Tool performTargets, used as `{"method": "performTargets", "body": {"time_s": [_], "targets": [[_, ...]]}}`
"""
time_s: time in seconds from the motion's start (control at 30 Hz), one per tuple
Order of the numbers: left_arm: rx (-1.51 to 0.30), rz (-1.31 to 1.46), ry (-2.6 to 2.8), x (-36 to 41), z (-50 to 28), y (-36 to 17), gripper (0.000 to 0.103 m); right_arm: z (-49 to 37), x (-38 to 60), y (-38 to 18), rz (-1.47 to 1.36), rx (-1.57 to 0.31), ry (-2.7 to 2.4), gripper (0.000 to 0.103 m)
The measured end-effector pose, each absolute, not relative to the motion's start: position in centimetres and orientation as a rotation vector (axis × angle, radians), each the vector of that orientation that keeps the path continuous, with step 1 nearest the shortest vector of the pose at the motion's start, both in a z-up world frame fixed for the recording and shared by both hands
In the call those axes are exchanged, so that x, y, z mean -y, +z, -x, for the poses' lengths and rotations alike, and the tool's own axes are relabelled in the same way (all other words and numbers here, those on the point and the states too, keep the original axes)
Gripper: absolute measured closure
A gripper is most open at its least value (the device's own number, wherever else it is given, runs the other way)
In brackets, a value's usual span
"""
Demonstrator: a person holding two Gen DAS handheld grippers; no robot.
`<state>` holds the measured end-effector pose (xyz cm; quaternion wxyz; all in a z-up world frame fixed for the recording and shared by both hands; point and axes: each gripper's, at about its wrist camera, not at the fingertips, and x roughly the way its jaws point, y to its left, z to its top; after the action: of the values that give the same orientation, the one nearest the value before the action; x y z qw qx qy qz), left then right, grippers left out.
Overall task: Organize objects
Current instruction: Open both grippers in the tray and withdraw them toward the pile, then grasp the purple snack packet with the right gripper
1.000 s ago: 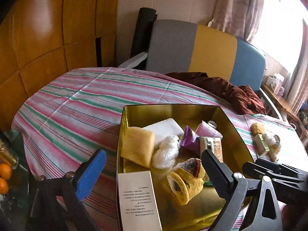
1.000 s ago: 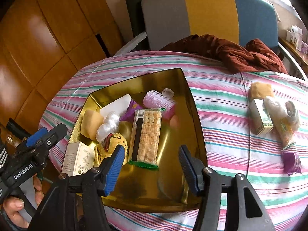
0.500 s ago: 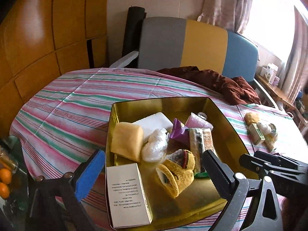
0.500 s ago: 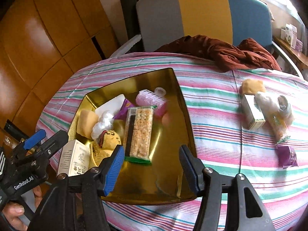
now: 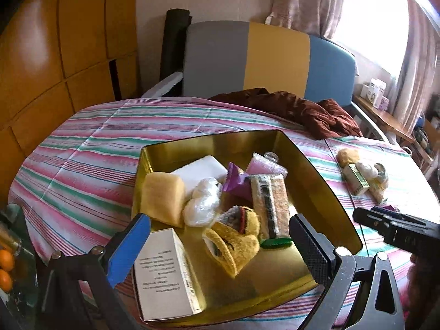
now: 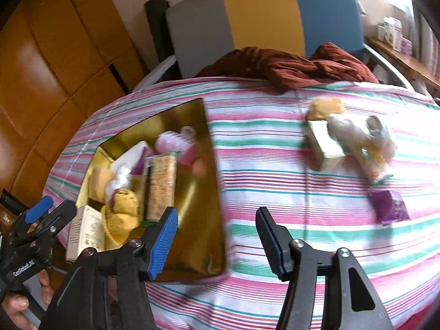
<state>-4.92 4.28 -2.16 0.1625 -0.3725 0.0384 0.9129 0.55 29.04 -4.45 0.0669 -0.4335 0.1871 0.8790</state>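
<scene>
A gold tray (image 5: 324,176) (image 6: 203,236) on the striped tablecloth holds several items: a white box (image 5: 162,272), a yellow sponge (image 5: 162,198), a yellow knitted sock (image 5: 233,244), a cracker pack (image 5: 271,206) and a pink curler (image 5: 265,166). My left gripper (image 5: 220,244) hovers open over the tray's near edge, empty. My right gripper (image 6: 217,236) is open and empty above the cloth just right of the tray. Loose on the cloth at the right lie a small green-white box (image 6: 326,148), a yellow sponge (image 6: 326,107), a white bag (image 6: 349,129) and a purple packet (image 6: 390,209).
A dark red cloth (image 6: 286,66) is bunched at the table's far edge before a grey, yellow and blue chair (image 5: 272,63). Wooden panels (image 5: 55,55) stand at the left. Oranges (image 5: 7,261) sit low at the left. A shelf with boxes (image 6: 393,33) is at the far right.
My right gripper has swung to the right, from over the tray to the cloth beside it. My left gripper has shifted a little leftward and rolled slightly. Both stay open.
</scene>
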Motion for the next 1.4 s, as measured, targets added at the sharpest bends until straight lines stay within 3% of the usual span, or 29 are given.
{"method": "performTargets", "body": {"time_s": [0.43,1.1,1.13,1.17,1.23,1.4], "targets": [[-0.157,1.073,2.56,-5.9,4.7,-2.6,0.002,-5.1,-38.2,-5.2,1.262,-0.642,2.429,0.043],[-0.182,1.102,2.482,-8.0,4.4,-3.0,0.002,-2.0,-45.5,-9.8,1.546,-0.386,2.293,0.044],[-0.188,1.097,2.478,-8.3,4.4,-2.9,0.002,-1.9,-45.7,-10.3,1.558,-0.376,2.269,0.046],[-0.195,1.092,2.474,-8.5,4.4,-2.8,0.002,-1.8,-45.8,-10.6,1.568,-0.364,2.258,0.055],[-0.207,1.086,2.463,-9.1,4.4,-2.7,0.002,-1.9,-45.7,-11.0,1.587,-0.352,2.249,0.064],[-0.223,1.076,2.425,-11.1,4.4,-2.4,0.001,-2.2,-46.0,-10.7,1.553,-0.337,2.236,0.066]]}}
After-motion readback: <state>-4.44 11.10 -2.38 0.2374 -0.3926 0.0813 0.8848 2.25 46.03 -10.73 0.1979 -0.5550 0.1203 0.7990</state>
